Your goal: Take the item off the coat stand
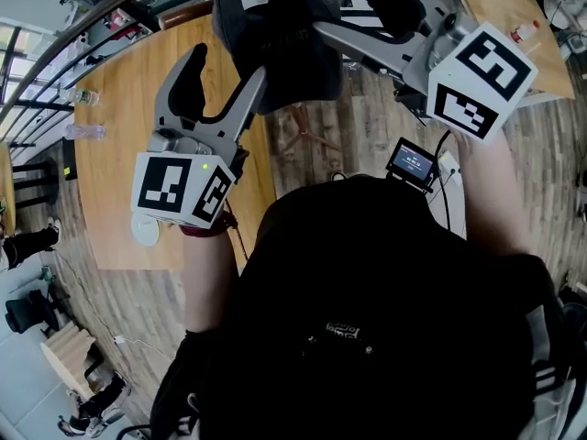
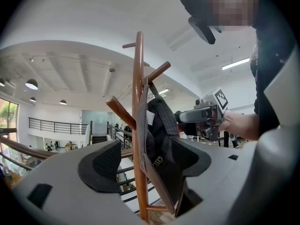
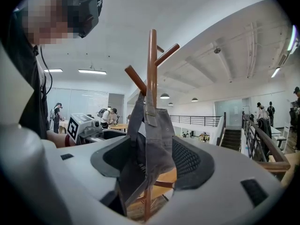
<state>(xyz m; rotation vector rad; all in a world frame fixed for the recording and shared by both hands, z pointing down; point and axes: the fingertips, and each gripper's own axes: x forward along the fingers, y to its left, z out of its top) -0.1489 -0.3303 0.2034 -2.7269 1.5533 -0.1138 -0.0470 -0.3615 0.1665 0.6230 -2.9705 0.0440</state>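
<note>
Wooden desk [image 1: 119,154] lies below, with a black railing [image 2: 56,123] beyond. Dark grey fabric cap [image 2: 161,139] hangs brim-down on the reddish-brown wooden coat stand [image 2: 137,102]. I read left gripper [image 1: 227,71] and right gripper [image 1: 353,7] both wide, the cap between their jaws, unclamped. Head view hides the pole beneath the cap; both gripper views show it.

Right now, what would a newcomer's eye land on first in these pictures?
A dark cap hanging on a wooden coat stand, at the top centre of the head view. The left claw and right claw flank it from either side, both open with the cap between their jaws. Below, the person's black top fills the lower head view.
</note>
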